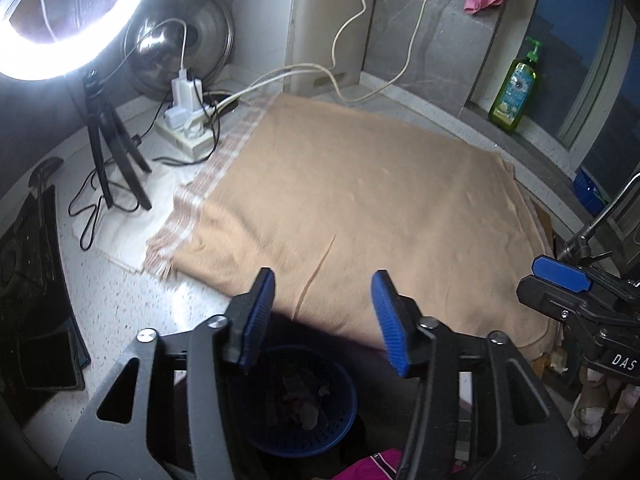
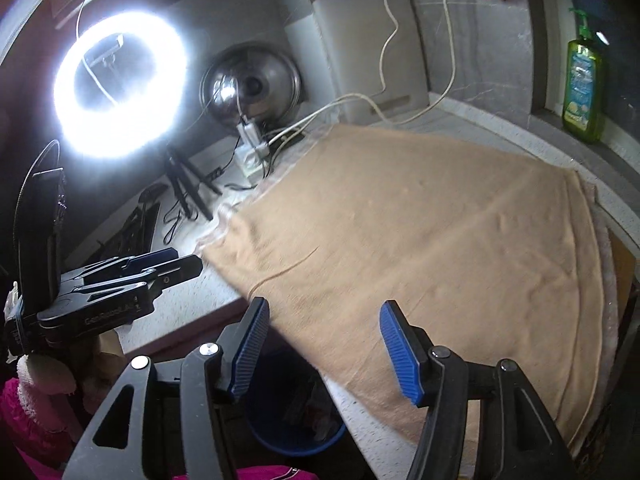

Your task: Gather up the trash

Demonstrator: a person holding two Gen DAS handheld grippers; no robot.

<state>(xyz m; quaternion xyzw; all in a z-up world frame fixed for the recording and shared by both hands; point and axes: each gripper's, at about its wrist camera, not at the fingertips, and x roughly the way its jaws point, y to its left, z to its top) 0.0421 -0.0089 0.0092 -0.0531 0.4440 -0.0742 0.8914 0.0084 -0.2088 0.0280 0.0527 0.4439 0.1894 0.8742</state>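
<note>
A blue perforated basket (image 1: 304, 404) sits low below the counter edge and holds dark crumpled trash (image 1: 298, 396). It also shows in the right wrist view (image 2: 296, 412). My left gripper (image 1: 322, 322) is open and empty, above the basket at the near edge of a tan cloth (image 1: 360, 208). My right gripper (image 2: 324, 346) is open and empty over the same cloth (image 2: 420, 220) edge. The right gripper shows at the right in the left wrist view (image 1: 560, 280). The left gripper shows at the left in the right wrist view (image 2: 160, 268).
A lit ring light (image 2: 120, 84) on a small black tripod (image 1: 112, 148) stands at the back left, beside a power strip (image 1: 188, 124) with cables. A steel pot lid (image 1: 180, 36) leans on the wall. A green soap bottle (image 1: 516, 88) stands on the right ledge.
</note>
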